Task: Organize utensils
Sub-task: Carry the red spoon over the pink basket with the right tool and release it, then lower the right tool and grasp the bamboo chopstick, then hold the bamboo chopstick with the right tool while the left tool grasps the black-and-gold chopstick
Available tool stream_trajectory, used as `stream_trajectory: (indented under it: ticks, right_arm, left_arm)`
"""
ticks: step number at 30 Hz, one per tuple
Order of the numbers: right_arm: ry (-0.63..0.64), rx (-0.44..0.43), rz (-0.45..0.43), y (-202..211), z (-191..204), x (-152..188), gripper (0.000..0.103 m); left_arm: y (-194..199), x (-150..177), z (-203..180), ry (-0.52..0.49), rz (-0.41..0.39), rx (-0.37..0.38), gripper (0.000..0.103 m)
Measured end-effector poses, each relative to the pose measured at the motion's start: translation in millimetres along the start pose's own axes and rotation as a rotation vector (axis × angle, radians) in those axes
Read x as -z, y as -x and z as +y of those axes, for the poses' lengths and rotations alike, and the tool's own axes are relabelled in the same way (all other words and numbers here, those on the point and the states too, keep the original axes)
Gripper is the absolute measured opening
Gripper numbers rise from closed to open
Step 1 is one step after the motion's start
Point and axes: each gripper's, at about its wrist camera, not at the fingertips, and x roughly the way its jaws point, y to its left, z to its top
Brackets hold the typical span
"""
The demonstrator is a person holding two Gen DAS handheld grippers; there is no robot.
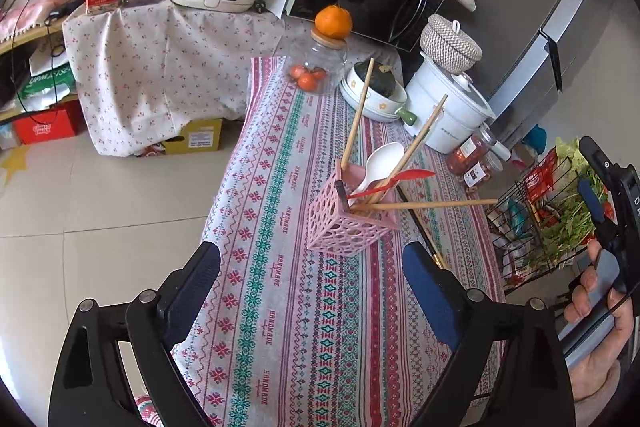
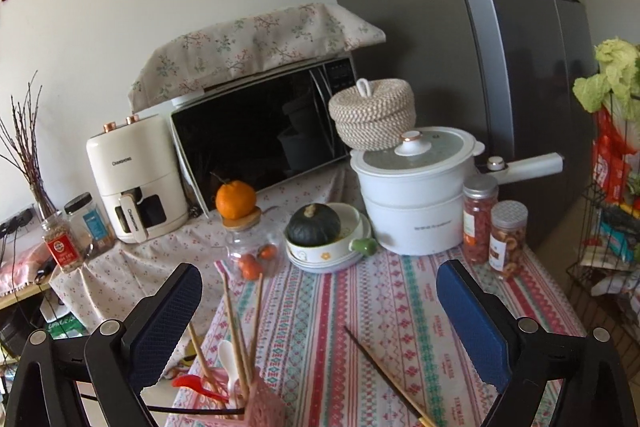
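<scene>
A pink perforated utensil holder [image 1: 351,217] stands on the patterned tablecloth [image 1: 304,307]. It holds several wooden chopsticks [image 1: 358,117], a white spoon [image 1: 380,163] and a red spoon [image 1: 400,179]. A dark chopstick [image 1: 420,231] lies on the cloth just right of the holder; it also shows in the right wrist view [image 2: 384,373]. My left gripper [image 1: 312,283] is open and empty, short of the holder. My right gripper [image 2: 320,319] is open and empty above the cloth; the holder [image 2: 262,405] sits at its lower left. The right gripper also shows at the left wrist view's right edge [image 1: 604,195].
At the table's far end stand a glass jar [image 2: 250,247] topped by an orange, a bowl [image 2: 324,247] with a dark squash, a white pot [image 2: 416,195] and two snack jars [image 2: 494,231]. A microwave [image 2: 260,143] and fridge [image 2: 500,47] lie behind. A wire rack [image 1: 536,219] stands right.
</scene>
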Motion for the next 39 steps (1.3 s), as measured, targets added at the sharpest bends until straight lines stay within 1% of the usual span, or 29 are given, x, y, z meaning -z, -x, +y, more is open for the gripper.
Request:
stream_trajectory:
  ticks: [3, 6, 9, 10, 13, 15, 18, 21, 23, 24, 26, 27, 31, 32, 33, 35, 36, 37, 39]
  right_arm:
    - [0.019, 0.026, 0.087, -10.6, -19.9, 16.3, 0.098]
    - [0.025, 0.033, 0.178, -26.4, -39.0, 37.0, 0.098]
    - [0.050, 0.019, 0.313, -52.8, -53.2, 53.0, 0.098]
    - [0.053, 0.015, 0.346, -60.6, -58.9, 56.8, 0.098]
    - [0.039, 0.029, 0.407, -78.0, -79.5, 64.3, 0.098]
    - [0.031, 0.027, 0.449, -89.1, -92.4, 67.9, 0.098]
    - [0.016, -0.018, 0.531, -110.6, -106.7, 79.2, 0.096]
    - [-0.012, -0.061, 0.625, -135.7, -113.9, 92.9, 0.084]
    - [-0.030, -0.098, 0.676, -151.1, -114.6, 100.5, 0.074]
    - [-0.029, -0.113, 0.698, -158.4, -112.8, 103.7, 0.071]
    - [-0.024, -0.134, 0.724, -172.2, -109.3, 108.3, 0.056]
    - [-0.027, -0.144, 0.735, -179.0, -107.8, 110.1, 0.053]
    - [-0.038, -0.182, 0.775, -204.1, -102.6, 118.0, 0.032]
    - [-0.031, -0.183, 0.784, -209.4, -101.4, 120.0, 0.028]
    - [-0.024, -0.180, 0.794, -214.1, -100.6, 122.6, 0.026]
    - [-0.017, -0.170, 0.817, -221.4, -100.7, 128.0, 0.014]
    - [-0.032, -0.179, 0.807, -221.8, -102.8, 127.5, 0.013]
    - [-0.033, -0.169, 0.809, -222.5, -104.5, 126.6, 0.008]
    - [-0.042, -0.151, 0.812, -222.6, -110.7, 124.6, 0.007]
  left_arm:
    - [-10.5, 13.1, -14.8, -0.057, 0.035, -0.026, 0.094]
    - [-24.9, 29.0, -27.5, -0.098, 0.082, -0.048, 0.094]
    - [-42.2, 43.4, -38.8, -0.133, 0.131, -0.060, 0.094]
    - [-48.5, 47.8, -42.7, -0.140, 0.144, -0.069, 0.094]
    - [-66.6, 61.3, -57.1, -0.153, 0.176, -0.089, 0.094]
    - [-79.1, 70.3, -69.6, -0.164, 0.210, -0.082, 0.094]
    - [-97.5, 81.8, -91.4, -0.194, 0.266, -0.058, 0.094]
    - [-113.7, 88.9, -108.7, -0.222, 0.305, -0.054, 0.094]
    - [-121.3, 89.4, -115.5, -0.230, 0.305, -0.061, 0.094]
    - [-123.7, 88.9, -117.6, -0.230, 0.302, -0.062, 0.094]
    - [-128.0, 88.8, -122.1, -0.233, 0.295, -0.064, 0.094]
    - [-130.2, 88.8, -124.0, -0.238, 0.294, -0.067, 0.094]
    - [-140.5, 92.1, -132.2, -0.269, 0.310, -0.075, 0.094]
    - [-142.4, 93.3, -133.8, -0.277, 0.311, -0.076, 0.093]
    - [-144.0, 94.3, -135.4, -0.284, 0.312, -0.074, 0.093]
    - [-147.5, 96.0, -139.6, -0.301, 0.314, -0.071, 0.091]
    - [-149.0, 96.8, -141.6, -0.309, 0.315, -0.068, 0.090]
    - [-150.8, 97.7, -143.6, -0.317, 0.317, -0.064, 0.089]
    - [-153.9, 99.7, -148.4, -0.333, 0.319, -0.056, 0.087]
